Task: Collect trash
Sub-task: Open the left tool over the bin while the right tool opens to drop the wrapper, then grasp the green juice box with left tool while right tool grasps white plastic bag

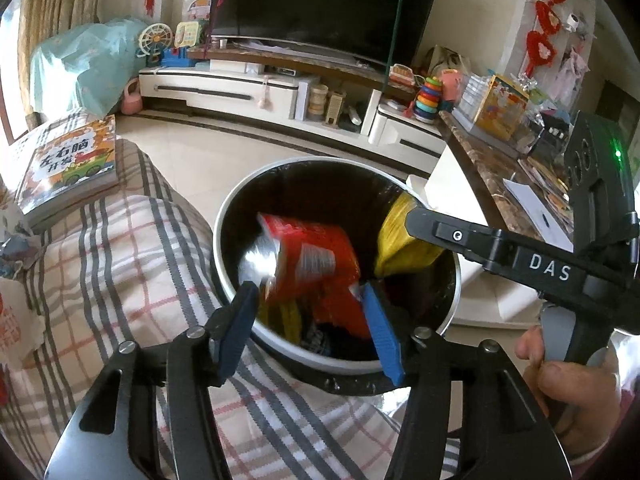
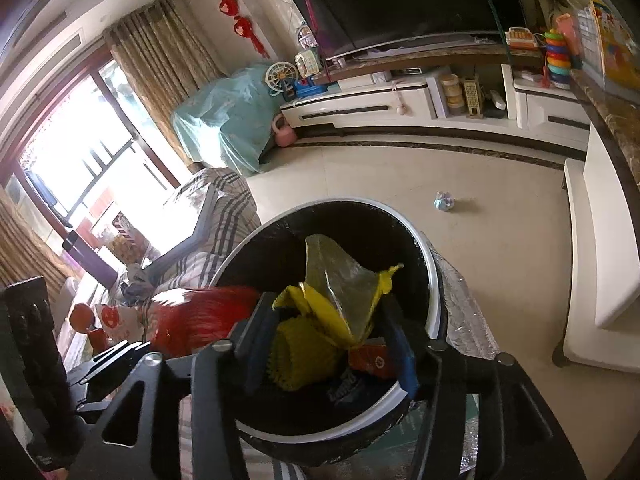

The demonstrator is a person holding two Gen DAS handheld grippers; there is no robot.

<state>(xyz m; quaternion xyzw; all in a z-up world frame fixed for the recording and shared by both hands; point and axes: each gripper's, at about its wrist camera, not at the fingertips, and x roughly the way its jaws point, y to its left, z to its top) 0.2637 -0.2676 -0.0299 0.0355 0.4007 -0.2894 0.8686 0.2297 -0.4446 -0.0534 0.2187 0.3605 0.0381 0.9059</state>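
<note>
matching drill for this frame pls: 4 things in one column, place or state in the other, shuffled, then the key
1. red snack bag
2. yellow wrapper
3. picture book
4. crumpled scrap

A. on the bare floor past the bin
B. on the plaid cover beside the bin
C. over the bin, between the left gripper's open jaws
D. over the bin, between the right gripper's open jaws

Pairs: 1-C, 2-D, 3-B, 4-A

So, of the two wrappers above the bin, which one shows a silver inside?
The red wrapper, between the left hand-held gripper's fingers. The yellow wrapper shows no silver.
</note>
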